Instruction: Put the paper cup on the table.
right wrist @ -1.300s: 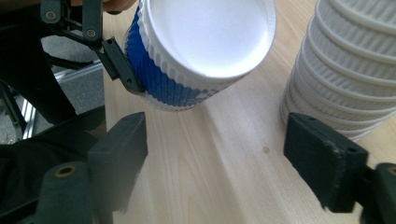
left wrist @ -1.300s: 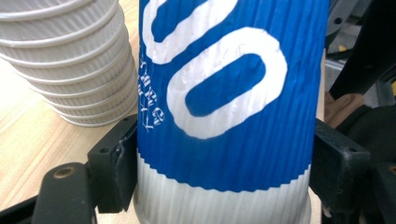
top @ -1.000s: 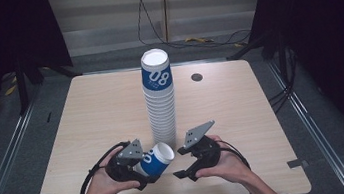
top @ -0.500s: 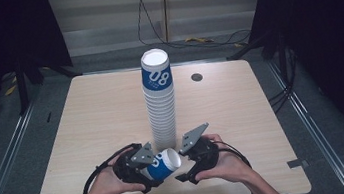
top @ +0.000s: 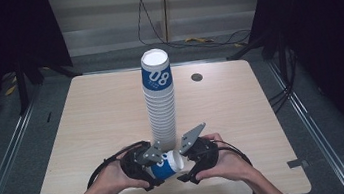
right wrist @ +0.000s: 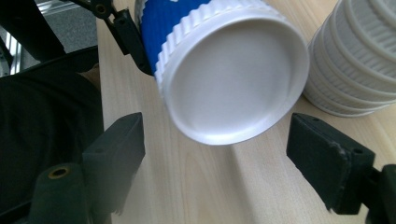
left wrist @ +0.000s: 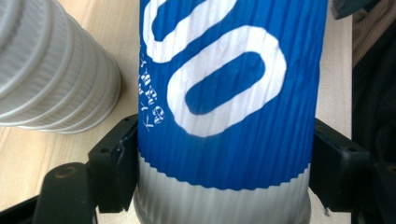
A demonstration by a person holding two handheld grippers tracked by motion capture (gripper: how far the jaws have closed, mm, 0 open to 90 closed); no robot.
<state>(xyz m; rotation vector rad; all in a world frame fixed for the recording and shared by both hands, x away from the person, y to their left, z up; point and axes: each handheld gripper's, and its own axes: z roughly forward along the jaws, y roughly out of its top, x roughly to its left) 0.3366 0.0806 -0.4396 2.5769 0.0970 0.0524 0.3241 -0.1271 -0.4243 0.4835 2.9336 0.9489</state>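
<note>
Lab recording bay. Bare wooden bench (top: 102, 116) stands on grey floor, dark curtains (top: 332, 30) either side of it, metal floor rails (top: 3, 169) alongside, loose cables (top: 149, 19) behind it against a pale wall.

Left gripper view: blue cup (left wrist: 229, 107) cut off at top and bottom edges; its mouth and base are out of frame, and the print is only partly readable. White cup stack (left wrist: 51, 70) cropped at left and top.

Right gripper view: the cup's blue wall mostly hidden behind its white end; stack cropped at right edge.

High view: small dark disc (top: 196, 77) on the surface (top: 97, 117), too small to identify. Forearms cut off at bottom edge.
</note>
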